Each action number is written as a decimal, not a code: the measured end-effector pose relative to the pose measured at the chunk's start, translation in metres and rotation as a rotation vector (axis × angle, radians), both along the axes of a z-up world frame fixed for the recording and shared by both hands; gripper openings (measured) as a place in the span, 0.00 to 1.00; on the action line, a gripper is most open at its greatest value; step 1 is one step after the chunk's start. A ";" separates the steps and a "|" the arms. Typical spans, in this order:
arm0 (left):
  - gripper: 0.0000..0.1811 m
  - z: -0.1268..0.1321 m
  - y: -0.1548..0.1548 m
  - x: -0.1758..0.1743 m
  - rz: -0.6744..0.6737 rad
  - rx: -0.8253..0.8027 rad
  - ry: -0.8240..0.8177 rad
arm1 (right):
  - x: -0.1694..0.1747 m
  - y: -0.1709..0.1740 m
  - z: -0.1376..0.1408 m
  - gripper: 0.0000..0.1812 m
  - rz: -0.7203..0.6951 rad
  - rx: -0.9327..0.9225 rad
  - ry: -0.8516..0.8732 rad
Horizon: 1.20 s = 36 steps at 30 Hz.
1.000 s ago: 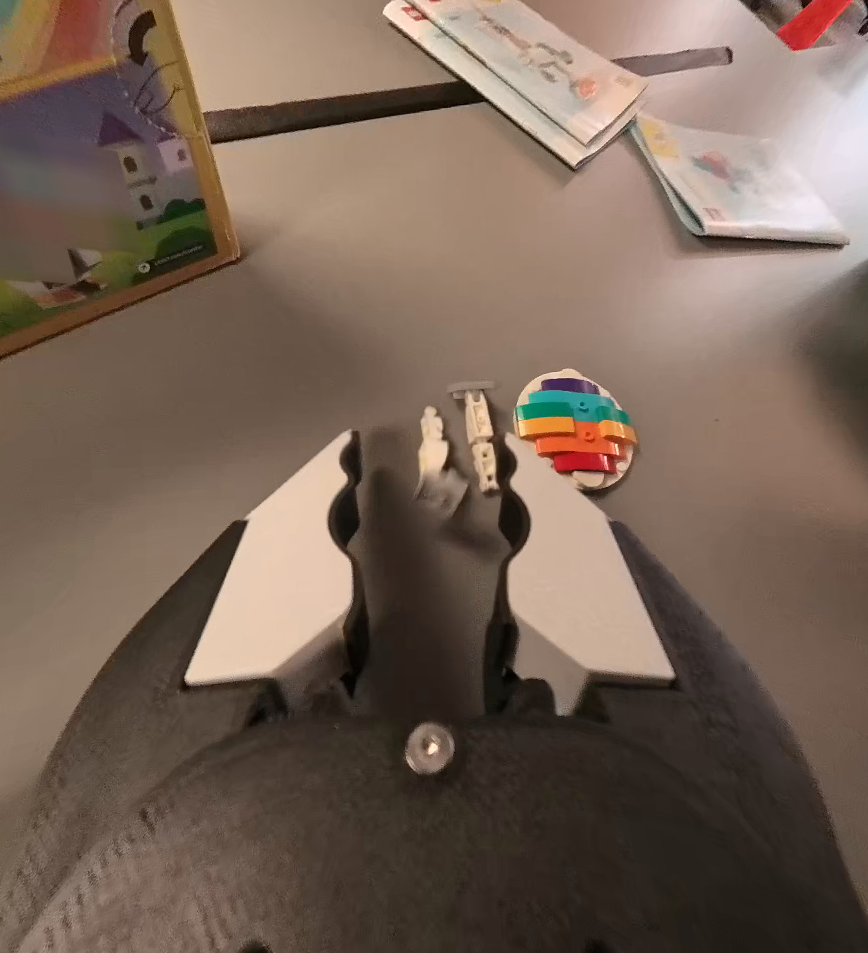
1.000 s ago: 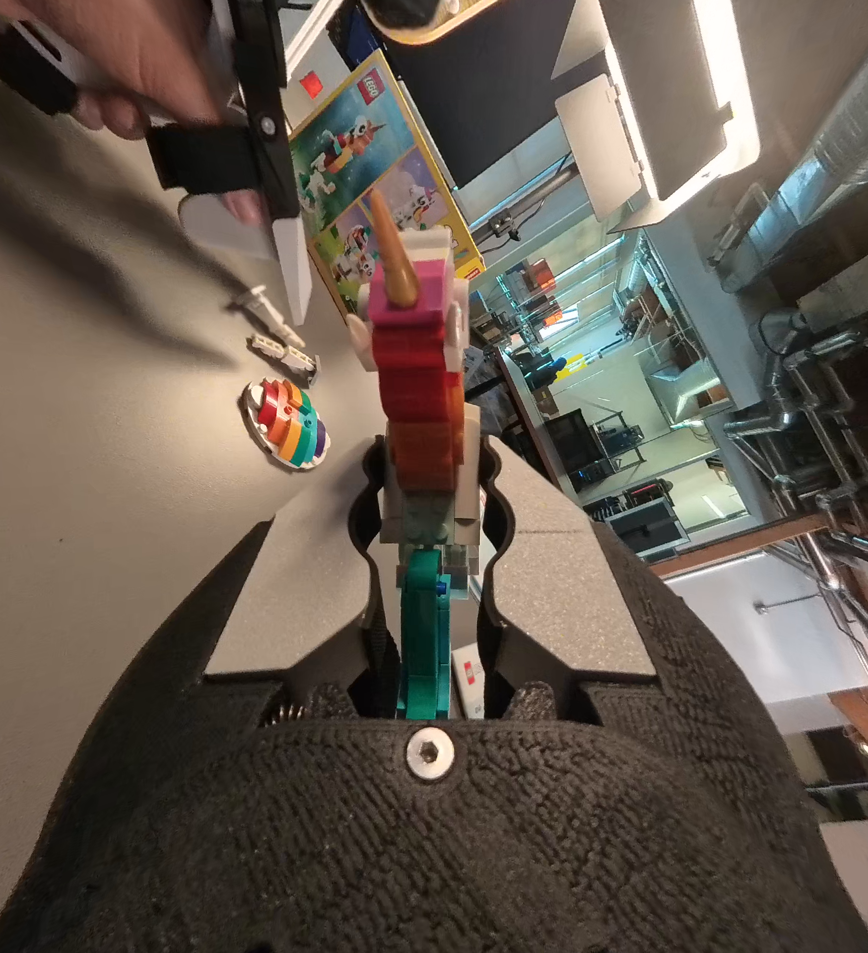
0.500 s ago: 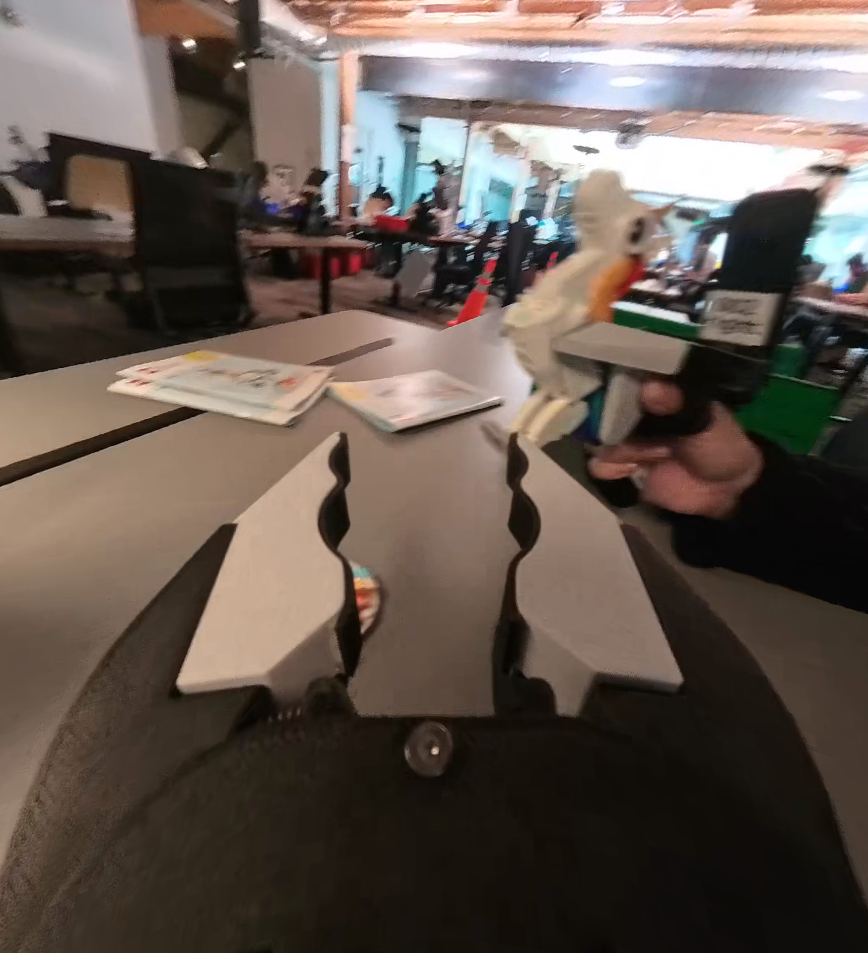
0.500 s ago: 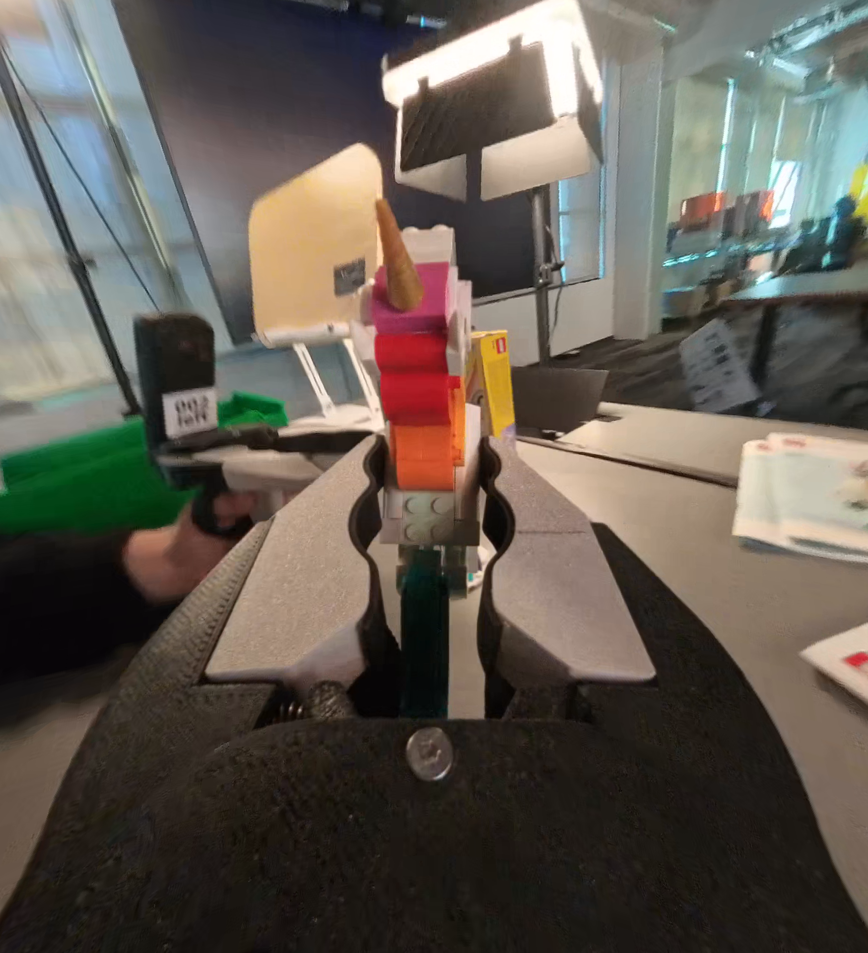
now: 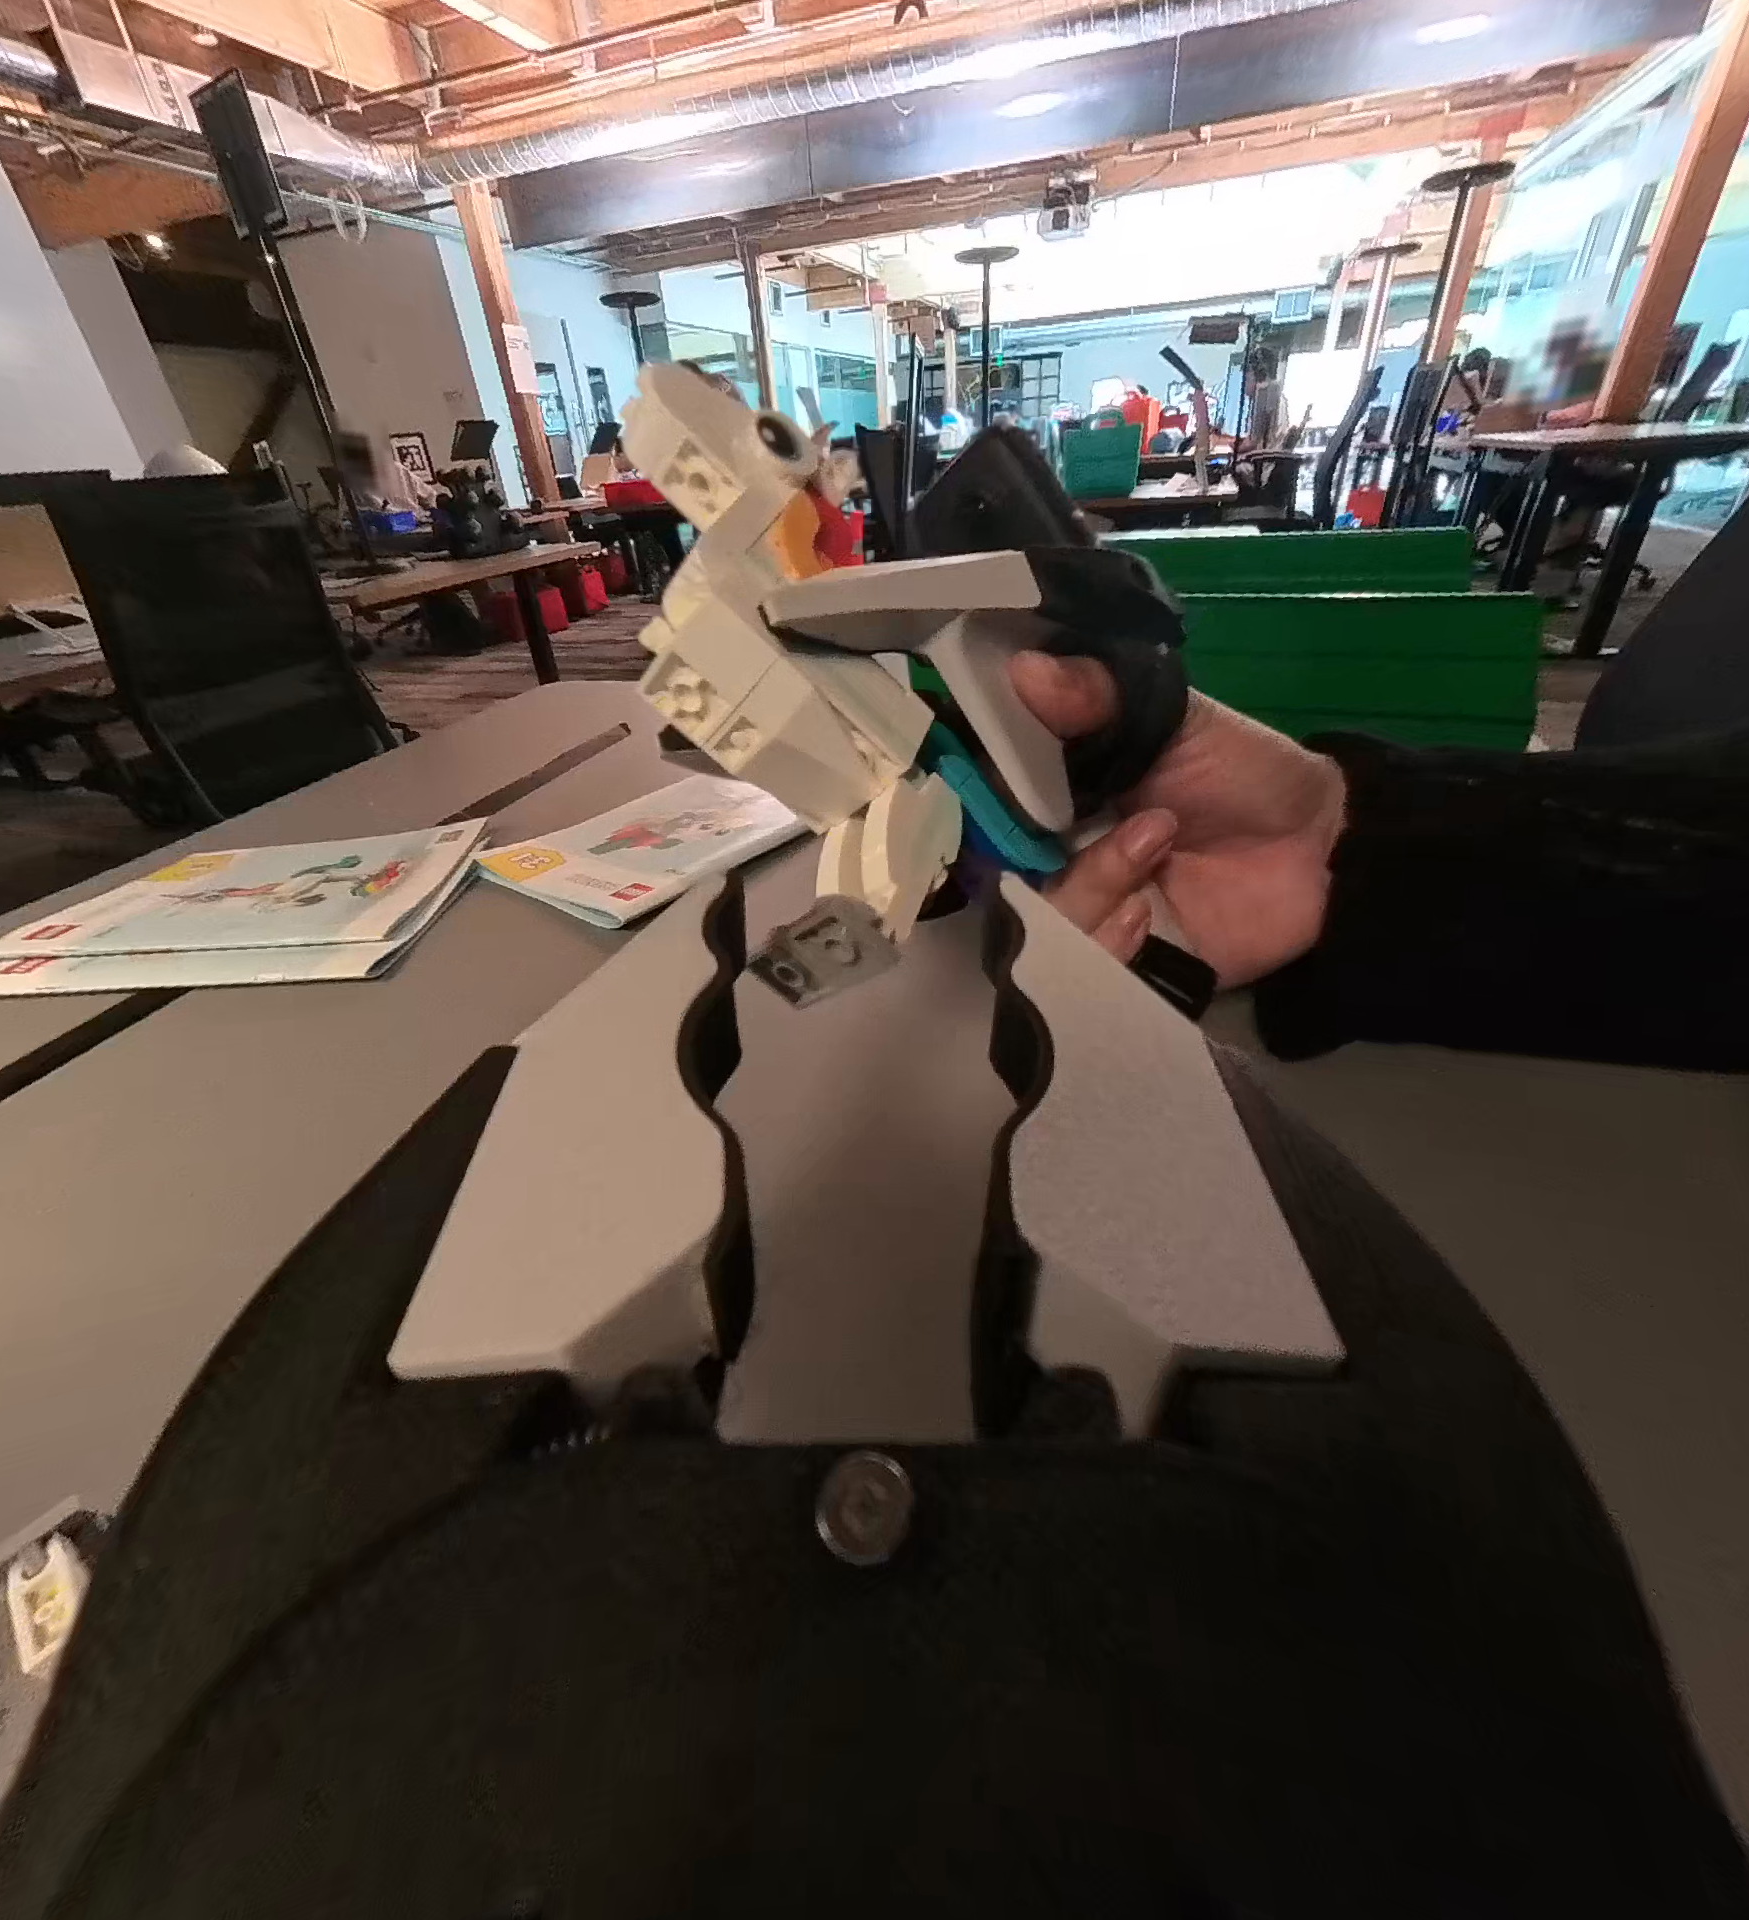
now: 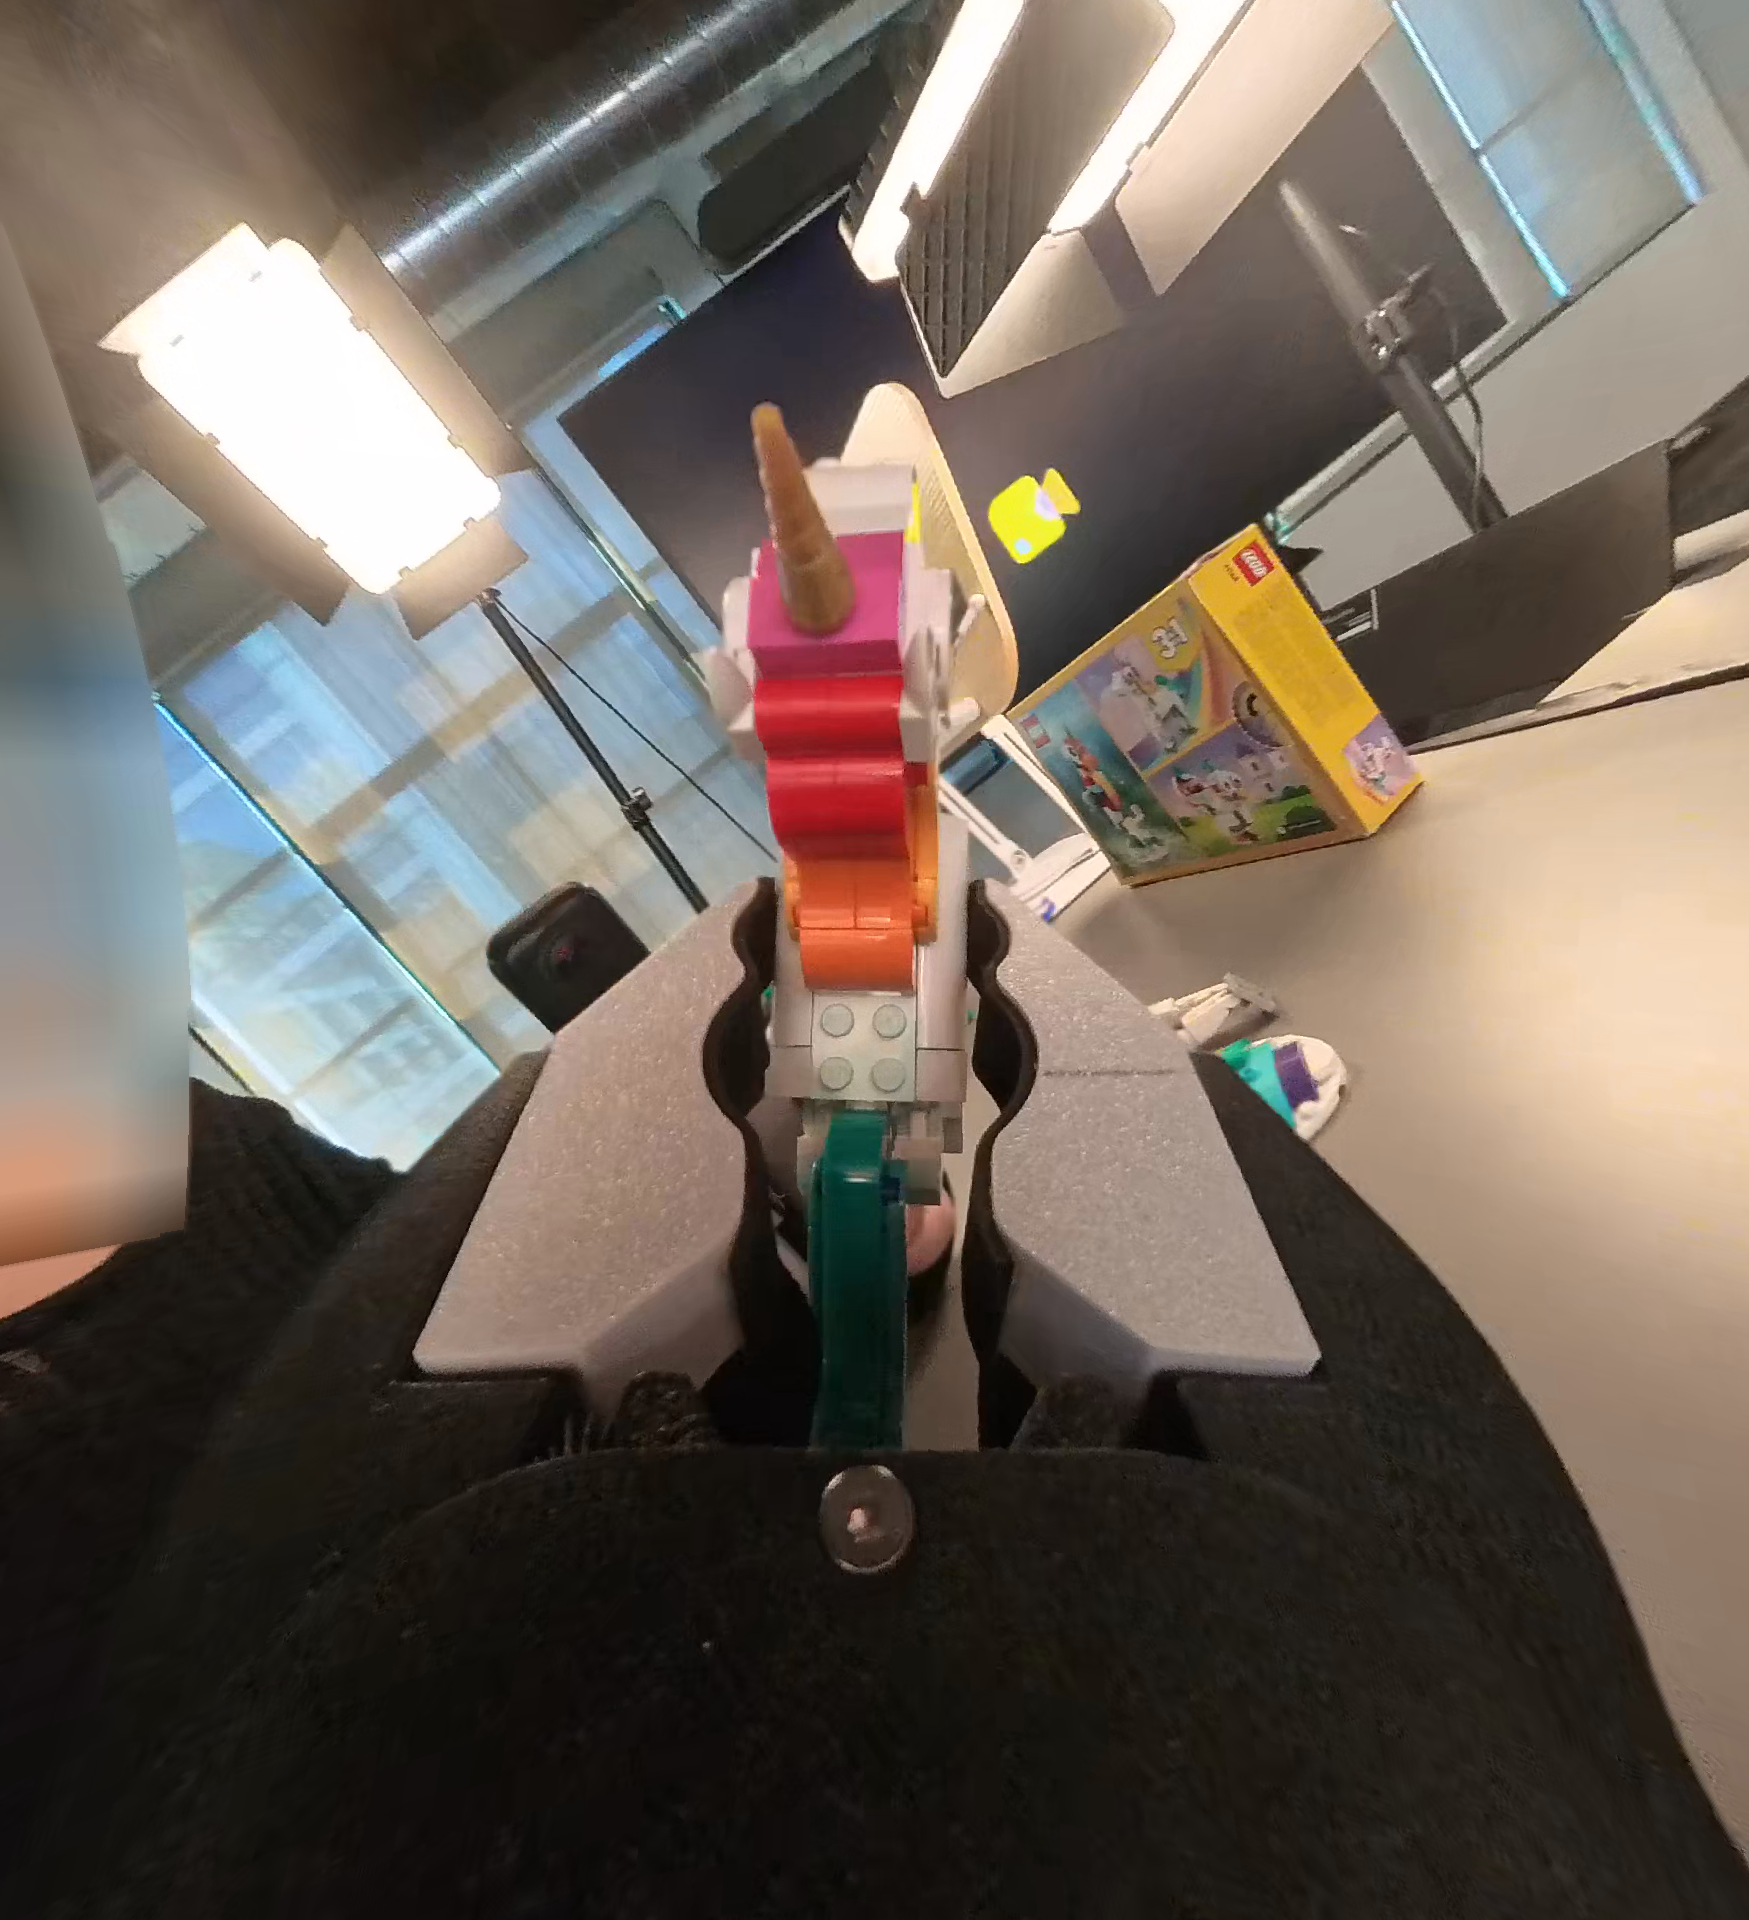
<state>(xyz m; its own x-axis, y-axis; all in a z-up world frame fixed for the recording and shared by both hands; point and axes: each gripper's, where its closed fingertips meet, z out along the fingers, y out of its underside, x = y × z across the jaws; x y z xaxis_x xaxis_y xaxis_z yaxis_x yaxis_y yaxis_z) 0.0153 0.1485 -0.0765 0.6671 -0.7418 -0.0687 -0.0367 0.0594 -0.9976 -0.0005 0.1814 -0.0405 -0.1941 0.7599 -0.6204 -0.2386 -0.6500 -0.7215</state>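
My right gripper (image 6: 870,935) is shut on a brick unicorn (image 6: 844,790) with a white body, a rainbow mane, a tan horn and a teal tail. It holds the unicorn in the air, head up. In the left wrist view the unicorn (image 5: 745,665) hangs tilted just beyond my left gripper (image 5: 865,914), which is open and empty. The unicorn's grey foot plate (image 5: 823,956) sits between the left fingertips in that view. The right gripper (image 5: 963,644) and the hand (image 5: 1213,831) holding it show behind the unicorn.
Two instruction booklets (image 5: 226,914) (image 5: 641,842) lie on the grey table (image 5: 226,1143). Small white brick pieces (image 5: 44,1600) lie at the lower left, also seen in the right wrist view (image 6: 1223,1003) beside a rainbow brick piece (image 6: 1285,1070). A yellow toy box (image 6: 1223,727) stands farther back.
My left gripper lifted off the table, away from the white pieces, and turned toward the unicorn, still open. My right gripper swung round and brought the unicorn close to the left fingertips.
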 end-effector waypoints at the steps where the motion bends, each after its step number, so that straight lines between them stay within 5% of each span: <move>1: 0.24 0.000 0.000 -0.001 0.004 0.004 0.005 | 0.000 0.000 0.000 0.19 0.009 -0.012 0.009; 24: 0.18 -0.013 -0.011 0.008 0.027 0.171 0.248 | -0.002 0.001 -0.006 0.19 0.020 -0.025 -0.030; 32: 0.26 0.017 -0.007 -0.020 0.056 0.144 -0.002 | -0.008 -0.006 -0.018 0.19 -0.033 0.211 -0.236; 36: 0.31 0.018 0.000 -0.033 0.031 0.035 -0.129 | -0.012 -0.021 -0.014 0.19 0.047 0.223 -0.222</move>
<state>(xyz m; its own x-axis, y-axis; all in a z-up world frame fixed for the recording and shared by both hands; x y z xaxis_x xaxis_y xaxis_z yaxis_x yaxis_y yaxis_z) -0.0180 0.1488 -0.0580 0.6946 -0.7193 -0.0065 0.0892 0.0951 -0.9915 -0.0120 0.1607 -0.0543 -0.1112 0.8754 -0.4704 -0.0329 -0.4763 -0.8787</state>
